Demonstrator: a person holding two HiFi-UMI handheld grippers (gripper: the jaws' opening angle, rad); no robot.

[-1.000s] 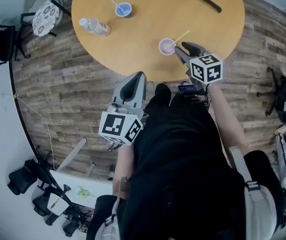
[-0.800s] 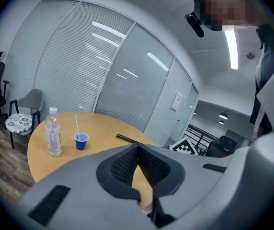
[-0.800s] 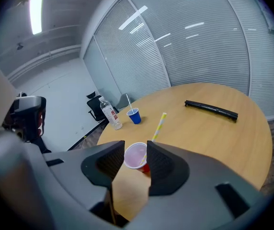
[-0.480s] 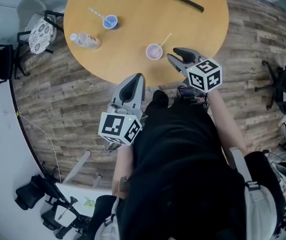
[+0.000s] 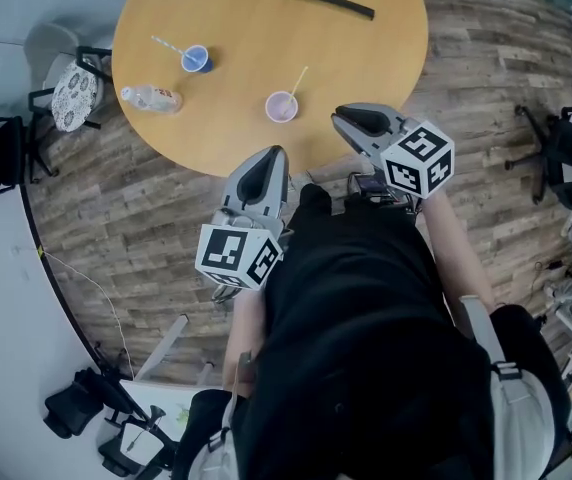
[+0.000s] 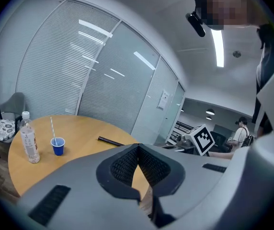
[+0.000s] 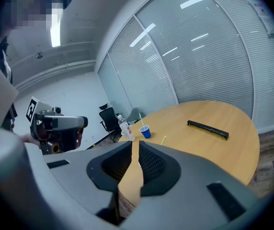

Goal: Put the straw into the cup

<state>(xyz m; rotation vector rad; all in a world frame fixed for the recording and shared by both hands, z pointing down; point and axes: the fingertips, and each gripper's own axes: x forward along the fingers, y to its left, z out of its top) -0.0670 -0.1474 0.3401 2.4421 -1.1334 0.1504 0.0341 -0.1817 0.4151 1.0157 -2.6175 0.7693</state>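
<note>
A pink cup (image 5: 281, 107) stands near the round table's front edge with a yellow straw (image 5: 297, 80) leaning out of it. My right gripper (image 5: 351, 120) hovers off the table edge to the cup's right. Its jaws are closing, a narrow gap is left, and nothing is between them. In the right gripper view (image 7: 132, 145) the straw's yellow tip (image 7: 164, 139) shows just past the jaws, which hide the cup. My left gripper (image 5: 266, 158) hangs below the table edge, shut and empty, with its pads meeting in the left gripper view (image 6: 137, 147).
A blue cup (image 5: 195, 59) with a striped straw (image 5: 166, 44) and a water bottle (image 5: 151, 98) stand at the table's left. A black bar (image 5: 326, 2) lies at the far side. Office chairs (image 5: 71, 83) stand around on the wood floor (image 5: 486, 58).
My right gripper has lifted and drawn back from the pink cup, and its wide-open jaws have narrowed. The straw stays in the cup. The left gripper has barely shifted.
</note>
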